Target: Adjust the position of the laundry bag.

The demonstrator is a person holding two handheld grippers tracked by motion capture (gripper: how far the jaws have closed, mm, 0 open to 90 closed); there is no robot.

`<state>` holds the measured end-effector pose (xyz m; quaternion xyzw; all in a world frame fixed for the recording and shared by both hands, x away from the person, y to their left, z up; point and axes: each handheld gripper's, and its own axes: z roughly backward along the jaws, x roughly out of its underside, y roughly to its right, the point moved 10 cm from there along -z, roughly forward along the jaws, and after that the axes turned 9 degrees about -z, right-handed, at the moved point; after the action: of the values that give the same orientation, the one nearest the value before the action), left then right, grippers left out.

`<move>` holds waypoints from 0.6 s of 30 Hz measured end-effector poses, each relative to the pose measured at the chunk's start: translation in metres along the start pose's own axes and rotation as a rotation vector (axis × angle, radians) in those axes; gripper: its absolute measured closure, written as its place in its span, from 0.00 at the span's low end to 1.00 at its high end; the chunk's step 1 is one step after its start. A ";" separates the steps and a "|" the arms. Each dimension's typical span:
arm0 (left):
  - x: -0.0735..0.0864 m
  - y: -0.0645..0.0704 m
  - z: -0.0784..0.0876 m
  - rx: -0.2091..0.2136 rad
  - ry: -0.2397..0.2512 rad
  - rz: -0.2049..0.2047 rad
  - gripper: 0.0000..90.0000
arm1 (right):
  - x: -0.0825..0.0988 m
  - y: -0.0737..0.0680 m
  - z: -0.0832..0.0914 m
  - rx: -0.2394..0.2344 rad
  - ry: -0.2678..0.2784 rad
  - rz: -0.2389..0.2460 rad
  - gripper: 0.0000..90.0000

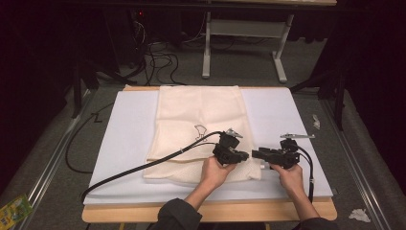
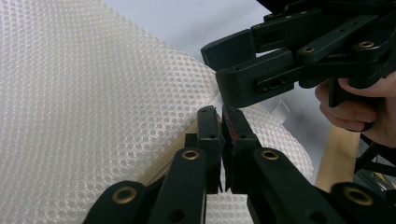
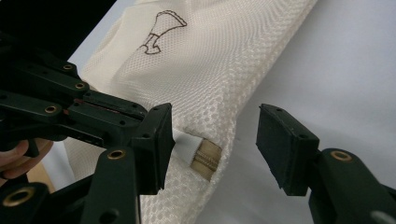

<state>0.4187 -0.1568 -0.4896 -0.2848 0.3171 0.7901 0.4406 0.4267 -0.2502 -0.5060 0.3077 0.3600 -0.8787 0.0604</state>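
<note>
A cream mesh bag (image 1: 201, 115) with a small dark printed outline (image 1: 200, 129) lies flat on a white board (image 1: 129, 134). At its near right corner, my left gripper (image 1: 242, 155) is shut on the bag's edge (image 2: 93, 93), its jaws pressed together over the mesh (image 2: 220, 121). My right gripper (image 1: 256, 154) faces it from the right, open. In the right gripper view, its jaws (image 3: 212, 140) straddle the corner of the bag (image 3: 210, 60), where a tan zipper end with a white tab (image 3: 205, 156) shows. The left gripper (image 3: 133, 111) sits just behind the right gripper's left jaw.
The board rests on a wooden table (image 1: 210, 211). The left gripper's black cable (image 1: 143, 165) runs across the bag and off the board's left front. Beyond the table stand a white desk frame (image 1: 244, 28) and floor cables (image 1: 160, 60). A green packet (image 1: 14, 211) lies on the floor.
</note>
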 end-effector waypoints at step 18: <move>0.005 -0.004 -0.002 -0.016 -0.022 -0.001 0.97 | -0.002 -0.010 -0.002 0.005 0.004 0.067 0.90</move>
<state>0.4202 -0.1543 -0.4956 -0.2800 0.3056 0.7955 0.4420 0.4255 -0.2415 -0.5000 0.3214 0.3473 -0.8765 0.0881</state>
